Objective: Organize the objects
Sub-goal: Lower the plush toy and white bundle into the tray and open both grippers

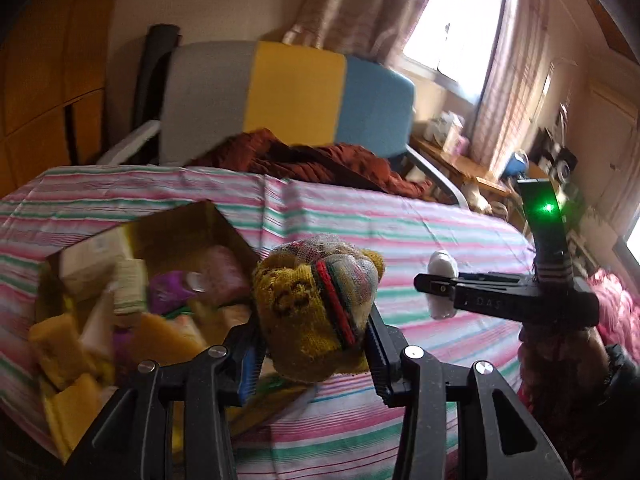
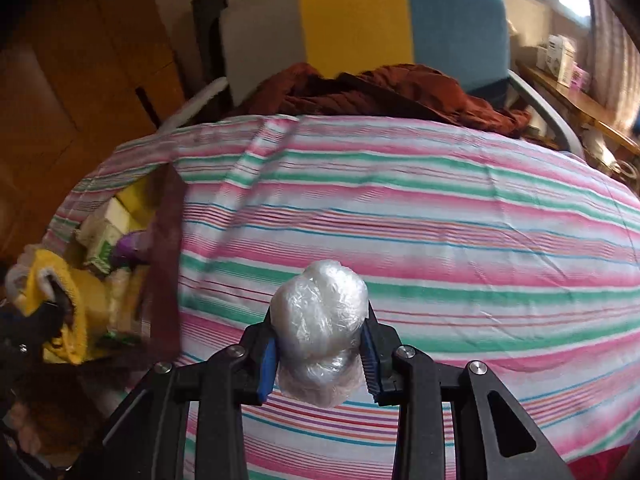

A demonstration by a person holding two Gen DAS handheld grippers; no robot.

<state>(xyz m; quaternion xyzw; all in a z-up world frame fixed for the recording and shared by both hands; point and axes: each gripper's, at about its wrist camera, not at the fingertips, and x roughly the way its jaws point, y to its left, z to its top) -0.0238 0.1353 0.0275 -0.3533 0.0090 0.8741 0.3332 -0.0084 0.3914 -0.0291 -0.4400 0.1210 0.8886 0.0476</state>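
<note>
Left gripper (image 1: 316, 344) is clamped on a yellow knit bundle (image 1: 316, 312) with a red-green stripe band; the bundle sits squarely between the blue-padded fingers (image 1: 250, 372), filling the gap, jaws about half closed around it. It hangs above the striped bedsheet (image 1: 400, 232), just right of the cardboard box (image 1: 224, 220).

Box lies on the bed at the left gripper's near left, open top facing the camera, packed with yellow sponges (image 1: 60, 344), pale cartons (image 1: 96, 256), a purple packet (image 1: 168, 292) and a pinkish wrapped item (image 1: 224, 276). Its right wall is close to the bundle; whether they touch I can't tell.

Right gripper (image 2: 320, 344) is holding a white ball of crinkled plastic wrap (image 2: 320, 320), pinched on both sides, jaws narrowed to the ball's width, ball sticking out above and below the fingers. From the left wrist view it shows side-on at right, well apart from the bundle, same ball in its tip, green LED lit on its body.

From the right wrist view the box (image 2: 164, 256) is far left with its flap edge up, the left gripper's bundle (image 2: 68, 292) beside it.

Open room: wide stretch of bare striped sheet ahead and right of both grippers. Far bed edge is bounded by a rust-brown cloth (image 2: 380, 92) heap and a grey-yellow-blue chair back (image 2: 356, 20). Wooden wardrobe (image 2: 80, 80) to the left, a cluttered desk (image 2: 576, 96) by the window at right.
</note>
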